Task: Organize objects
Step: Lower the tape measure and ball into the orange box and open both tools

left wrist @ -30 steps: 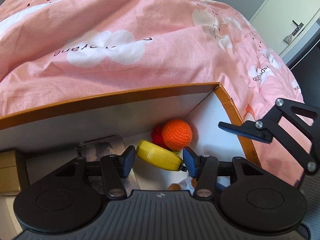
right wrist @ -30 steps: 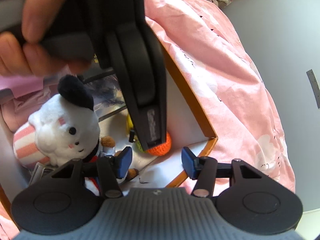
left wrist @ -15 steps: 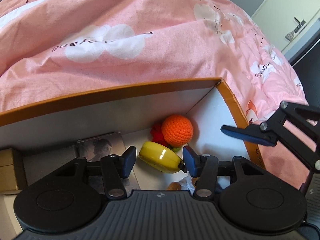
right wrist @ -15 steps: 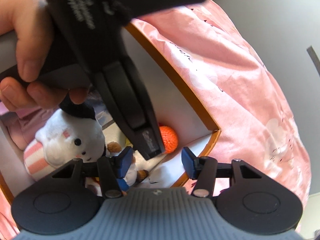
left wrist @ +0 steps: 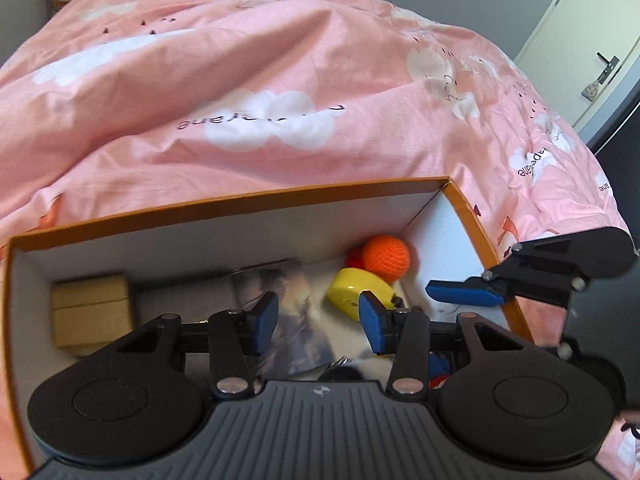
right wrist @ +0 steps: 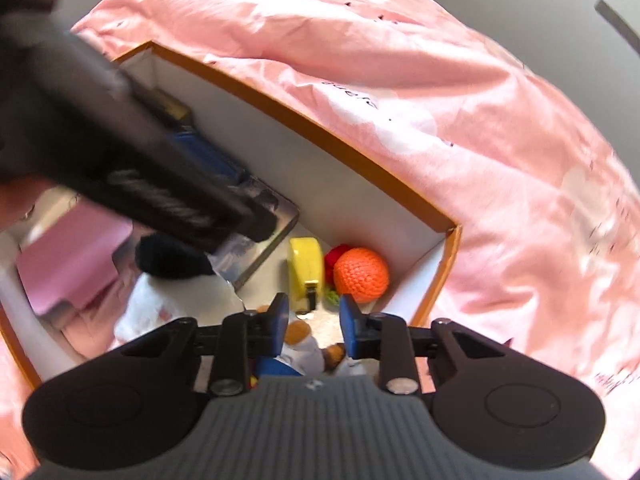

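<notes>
Box [left wrist: 240, 204] on the bed: orange ball [left wrist: 386, 257] in the far right corner, yellow tape measure [left wrist: 356, 292] just beside it, photo card [left wrist: 288, 312] and tan case [left wrist: 92, 308] further left. Both grippers have lifted clear since a second ago. Left gripper [left wrist: 316, 322] fingers have just been closing, now half open, empty. Right gripper [right wrist: 314, 326] fingers have just been closing to a narrow gap, nothing between them. Judgement: placing finished, hands withdrawing. Only the right view shows the white plush toy [right wrist: 136, 312]; only the left shows the tan case clearly.
</notes>
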The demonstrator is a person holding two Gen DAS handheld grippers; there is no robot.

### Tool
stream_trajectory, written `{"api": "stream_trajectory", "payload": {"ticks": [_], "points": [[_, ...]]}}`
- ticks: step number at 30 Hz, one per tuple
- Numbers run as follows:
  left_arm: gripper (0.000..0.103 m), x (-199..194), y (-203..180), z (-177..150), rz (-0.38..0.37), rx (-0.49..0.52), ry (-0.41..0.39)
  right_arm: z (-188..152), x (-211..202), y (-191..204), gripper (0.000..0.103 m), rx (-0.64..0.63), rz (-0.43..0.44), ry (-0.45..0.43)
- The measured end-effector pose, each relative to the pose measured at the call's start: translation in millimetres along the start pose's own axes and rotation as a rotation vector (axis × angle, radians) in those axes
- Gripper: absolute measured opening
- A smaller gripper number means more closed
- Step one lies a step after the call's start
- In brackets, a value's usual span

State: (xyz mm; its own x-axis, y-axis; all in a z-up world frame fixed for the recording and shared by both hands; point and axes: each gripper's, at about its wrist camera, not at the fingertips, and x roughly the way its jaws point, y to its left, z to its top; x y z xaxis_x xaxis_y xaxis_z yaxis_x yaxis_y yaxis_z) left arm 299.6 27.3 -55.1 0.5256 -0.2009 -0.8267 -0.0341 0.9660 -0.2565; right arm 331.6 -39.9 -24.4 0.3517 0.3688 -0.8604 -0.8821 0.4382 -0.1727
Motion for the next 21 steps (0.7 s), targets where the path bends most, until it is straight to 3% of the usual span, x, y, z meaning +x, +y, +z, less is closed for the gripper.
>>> {"api": "stream_trajectory", "payload": {"ticks": [3,8,9,10,21], "points": [[0.051,-7.3,4.9,-4.3,0.005,0.002,-0.002,8.1,6.9,-2.2,0.029,0.045,0.016,0.007],[0.051,-12.5,11.7,-10.5,0.019,0.006,-0.002,-33.7,3.4,16.9,0.028,0.045,-0.029,0.0],[0.051,-12.7,13.5,-11.7,0.019,0.003,0.0,-33.5,4.6,16.9,0.024,0.046,-0.034,-0.002],[0.051,-13.0,15.5,-13.3,0.018,-0.001,0.002,-35.3,10.0,15.8,0.009,0.043,-0.028,-0.002],[0.05,-23.8,26.0,-21.2,0.012,-0.008,-0.005,-28.0,28.2,33.7,0.0,0.028,0.063,0.047]]}}
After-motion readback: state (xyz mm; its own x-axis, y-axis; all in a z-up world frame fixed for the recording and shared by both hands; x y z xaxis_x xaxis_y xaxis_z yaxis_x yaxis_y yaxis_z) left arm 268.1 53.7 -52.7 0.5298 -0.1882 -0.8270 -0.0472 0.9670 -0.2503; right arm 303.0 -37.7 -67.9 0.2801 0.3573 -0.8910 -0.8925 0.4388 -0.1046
